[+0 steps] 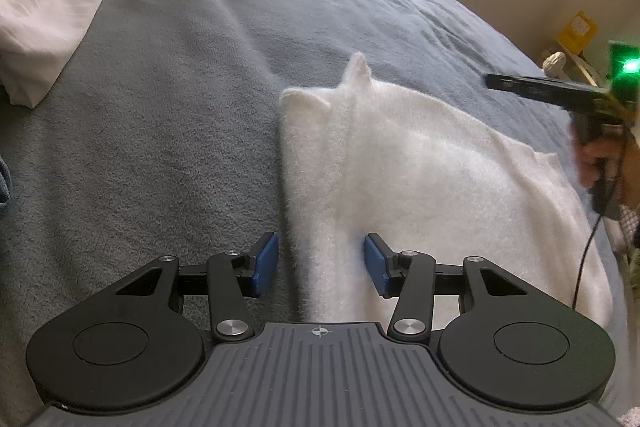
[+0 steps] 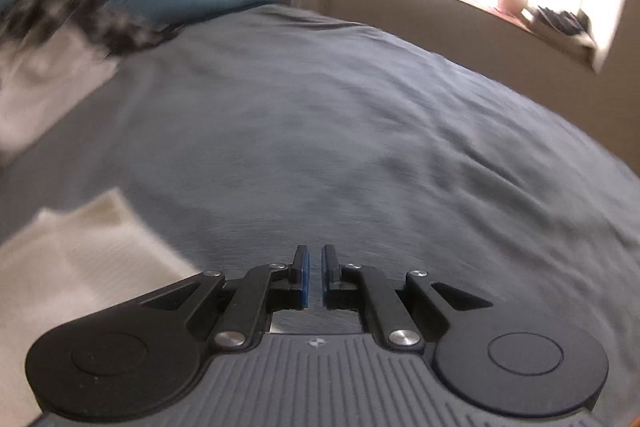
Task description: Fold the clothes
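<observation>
Your left tongs (image 1: 320, 265) stood apart, straddling the white fleece garment's (image 1: 400, 167) edge on the grey bed (image 1: 160, 127). Your right tongs (image 2: 315, 277) were nearly together, empty, garment at nine o'clock.

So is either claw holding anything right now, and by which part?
Nothing is held. The left claw is open astride the towel edge; the right claw is nearly shut, empty.

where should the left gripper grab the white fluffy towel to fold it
Grip the white fluffy towel along its thick near-left edge, which already lies between the open left gripper fingers. Come in low and straight ahead, along the grey blanket: that edge is raised and rounded, so probably easy to pinch.
</observation>
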`<state>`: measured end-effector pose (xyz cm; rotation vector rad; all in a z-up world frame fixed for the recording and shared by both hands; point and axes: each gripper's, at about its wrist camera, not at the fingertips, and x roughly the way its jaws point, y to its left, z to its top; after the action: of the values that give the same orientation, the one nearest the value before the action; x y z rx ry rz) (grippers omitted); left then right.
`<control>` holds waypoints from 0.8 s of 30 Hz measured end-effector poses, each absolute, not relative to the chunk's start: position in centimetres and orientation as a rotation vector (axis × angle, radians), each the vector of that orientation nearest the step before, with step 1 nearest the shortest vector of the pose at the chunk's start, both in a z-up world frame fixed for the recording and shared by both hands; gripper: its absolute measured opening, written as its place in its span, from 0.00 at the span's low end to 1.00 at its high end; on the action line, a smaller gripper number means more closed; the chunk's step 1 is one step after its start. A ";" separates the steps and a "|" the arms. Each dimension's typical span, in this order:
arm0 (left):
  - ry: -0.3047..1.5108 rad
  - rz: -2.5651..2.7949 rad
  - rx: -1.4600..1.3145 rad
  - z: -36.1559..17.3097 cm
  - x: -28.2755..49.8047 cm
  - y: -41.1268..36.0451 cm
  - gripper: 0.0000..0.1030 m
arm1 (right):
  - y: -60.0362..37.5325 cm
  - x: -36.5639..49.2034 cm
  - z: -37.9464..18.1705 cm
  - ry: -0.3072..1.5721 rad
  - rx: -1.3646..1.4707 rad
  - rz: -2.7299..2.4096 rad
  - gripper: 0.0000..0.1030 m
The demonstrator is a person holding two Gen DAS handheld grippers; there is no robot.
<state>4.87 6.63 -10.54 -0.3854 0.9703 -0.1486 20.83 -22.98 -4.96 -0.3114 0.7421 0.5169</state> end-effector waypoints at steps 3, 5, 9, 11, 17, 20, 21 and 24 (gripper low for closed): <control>0.973 -0.148 -0.385 -10.5 4.9 6.7 0.46 | -25.0 19.6 -3.9 0.742 -0.342 0.577 0.07; 0.975 -0.146 -0.385 -10.6 5.0 6.6 0.47 | -25.5 18.4 -4.0 0.765 -0.371 0.633 0.08; 0.977 -0.141 -0.381 -10.6 5.2 6.4 0.47 | -24.9 16.7 -5.2 0.786 -0.479 0.707 0.09; 0.977 -0.140 -0.375 -10.6 5.3 6.4 0.47 | -24.0 16.5 -6.1 0.786 -0.540 0.726 0.10; 0.975 -0.134 -0.373 -10.6 5.1 6.4 0.47 | -22.1 16.4 -7.9 0.797 -0.656 0.747 0.17; 0.974 -0.137 -0.372 -10.6 5.1 6.3 0.47 | -21.7 16.4 -8.2 0.797 -0.696 0.756 0.19; 0.973 -0.138 -0.372 -10.7 5.2 6.4 0.47 | -21.6 16.4 -8.3 0.797 -0.710 0.760 0.22; 0.970 -0.140 -0.377 -10.8 5.2 6.4 0.47 | -21.2 16.5 -8.6 0.796 -0.753 0.771 0.26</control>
<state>5.22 6.44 -10.78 -0.3775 0.9704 -0.1397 16.50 -21.17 -8.56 -0.7527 0.7963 0.7714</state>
